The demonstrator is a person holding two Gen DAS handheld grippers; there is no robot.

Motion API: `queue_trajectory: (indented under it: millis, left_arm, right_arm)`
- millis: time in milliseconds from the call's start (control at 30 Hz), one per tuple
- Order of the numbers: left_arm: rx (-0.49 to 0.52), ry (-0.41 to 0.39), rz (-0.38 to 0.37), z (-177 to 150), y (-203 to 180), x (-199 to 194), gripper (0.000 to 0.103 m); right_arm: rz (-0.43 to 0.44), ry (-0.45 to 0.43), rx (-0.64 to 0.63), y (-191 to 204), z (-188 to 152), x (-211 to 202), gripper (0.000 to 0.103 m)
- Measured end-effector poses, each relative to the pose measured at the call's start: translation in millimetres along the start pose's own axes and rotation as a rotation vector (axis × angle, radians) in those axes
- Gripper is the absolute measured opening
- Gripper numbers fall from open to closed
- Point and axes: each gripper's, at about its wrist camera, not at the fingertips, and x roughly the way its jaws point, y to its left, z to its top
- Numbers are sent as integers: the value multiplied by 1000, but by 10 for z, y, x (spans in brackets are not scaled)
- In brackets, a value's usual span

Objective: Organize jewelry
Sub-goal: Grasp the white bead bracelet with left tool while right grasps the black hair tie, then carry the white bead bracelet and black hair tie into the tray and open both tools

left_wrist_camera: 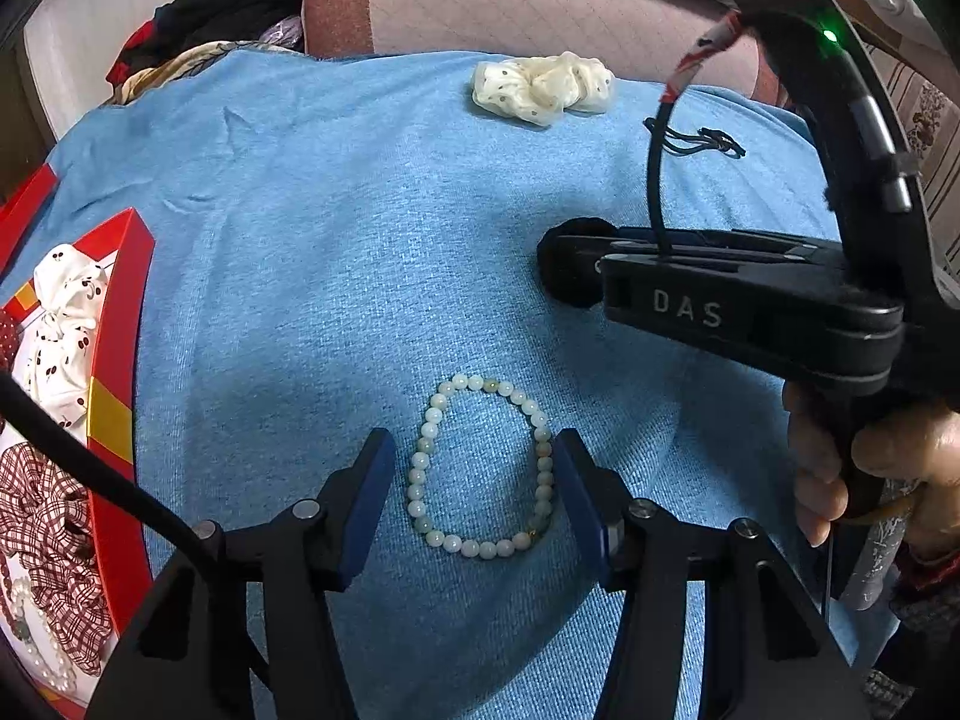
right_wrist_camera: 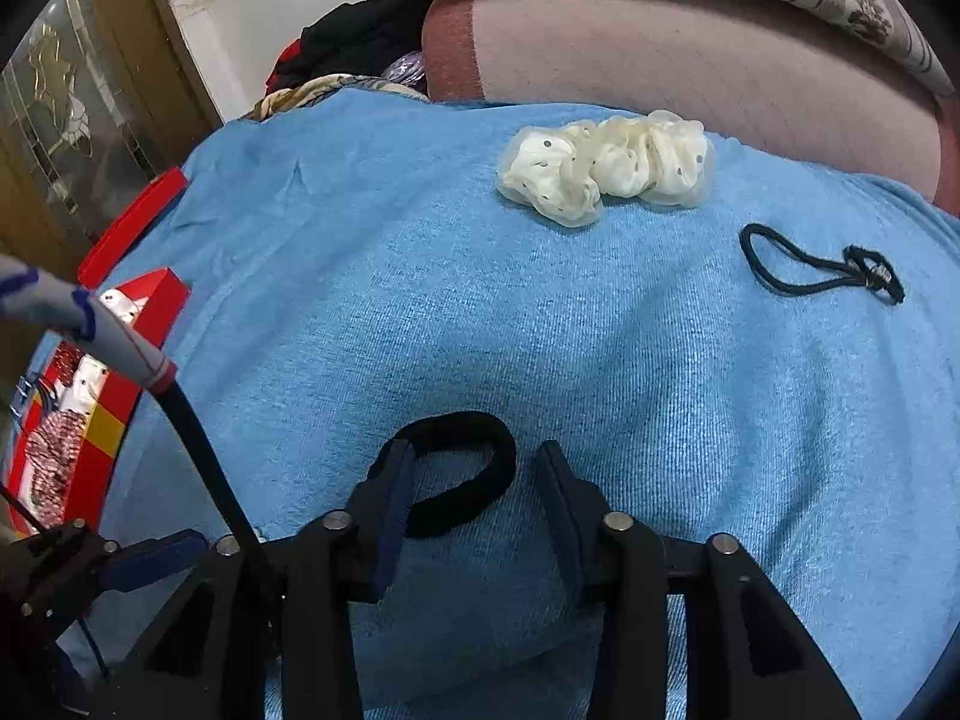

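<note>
A blue cloth (left_wrist_camera: 336,276) covers the surface, with a red box (left_wrist_camera: 117,360) at its left side. The left gripper (left_wrist_camera: 474,474) is spread around the pale bead bracelet (left_wrist_camera: 480,468), and the right gripper (right_wrist_camera: 474,480) is spread around a black hair band (right_wrist_camera: 462,468), so both pickups seem to be starting. Next, each should press together and carry its item to the box.

Blue cloth (left_wrist_camera: 312,276) with bead bracelet (left_wrist_camera: 482,467), cream scrunchie (right_wrist_camera: 606,171), black hair ties (right_wrist_camera: 822,267).
</note>
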Motion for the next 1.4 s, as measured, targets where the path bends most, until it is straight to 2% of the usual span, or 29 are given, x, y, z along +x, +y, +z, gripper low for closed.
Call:
queue_trajectory:
  millis: [33, 67, 100, 133, 233, 500, 733, 900, 1067, 1267, 1400]
  left_arm:
    - [4, -2, 4, -3, -6, 2, 52]
    - [11, -7, 5, -9, -17, -1, 37]
    - [23, -11, 7, -16, -35, -12, 23]
    - [29, -9, 6, -21, -48, -18, 11]
    - [-7, -17, -49, -17, -4, -109, 11]
    - [-64, -121, -63, -24, 162, -721, 10]
    - [-113, -201, -42, -108, 477, -1358, 10]
    - [-181, -246, 7, -198, 962, -1738, 10]
    - [-235, -257, 67, -214, 1502, -1904, 10]
    - [-313, -220, 64, -137, 2111, -1724, 10]
    - [-382, -191, 25, -104, 2484, -1484, 10]
  right_arm:
    - [-6, -3, -4, -2, -4, -1, 29]
    - [-7, -4, -3, -10, 1, 2, 25]
    - [-5, -2, 0, -30, 15, 2, 14]
    - [3, -1, 7, -49, 27, -6, 9]
    - [14, -17, 34, -105, 31, -117, 6]
    - [16, -94, 34, -121, -2, -675, 6]
    - [34, -142, -14, 153, 57, -1054, 6]
    - [78, -168, -79, 571, 119, -1227, 6]
    - [142, -168, -159, 1129, 196, -1215, 6]
    - [236, -122, -228, 1797, 255, -931, 6]
    - [306, -74, -264, 2275, 350, -601, 6]
